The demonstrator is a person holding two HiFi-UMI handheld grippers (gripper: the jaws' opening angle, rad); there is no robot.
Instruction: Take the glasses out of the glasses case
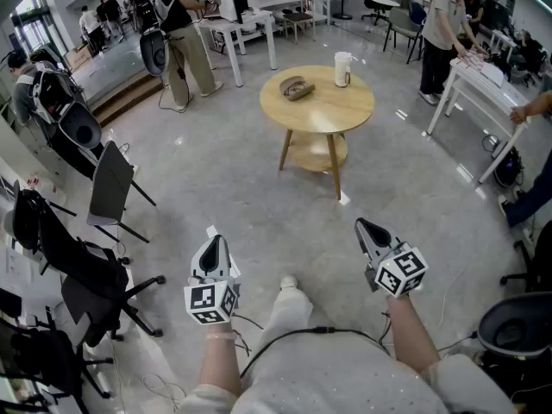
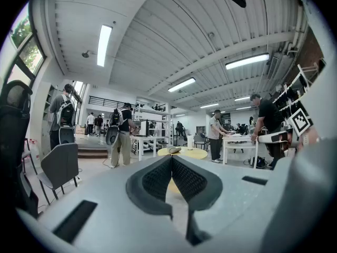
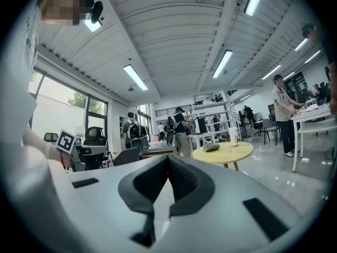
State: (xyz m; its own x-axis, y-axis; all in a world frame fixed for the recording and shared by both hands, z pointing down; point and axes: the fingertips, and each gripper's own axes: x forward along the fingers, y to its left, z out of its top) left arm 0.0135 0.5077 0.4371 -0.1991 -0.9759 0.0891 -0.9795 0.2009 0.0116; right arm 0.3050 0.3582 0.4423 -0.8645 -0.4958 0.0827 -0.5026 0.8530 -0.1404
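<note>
we stand on a glossy grey floor (image 1: 216, 171) in a big open room. ahead of us, well apart, we see a round wooden table (image 1: 328, 110) with a lower shelf. black office chairs (image 1: 86, 270) crowd the left side, with a dark folding chair (image 1: 110, 184) near them. a white table (image 1: 492, 93) stands to the right. in the gripper views we see a ribbed white ceiling (image 2: 174, 36) with long strip lights (image 2: 103, 45), and tall windows (image 3: 68, 107) along one wall.

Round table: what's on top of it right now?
On the round table lie a glasses case and, apart from it, a white cup. The tabletop covers most of the lower shelf; the case's inside cannot be seen.
</note>
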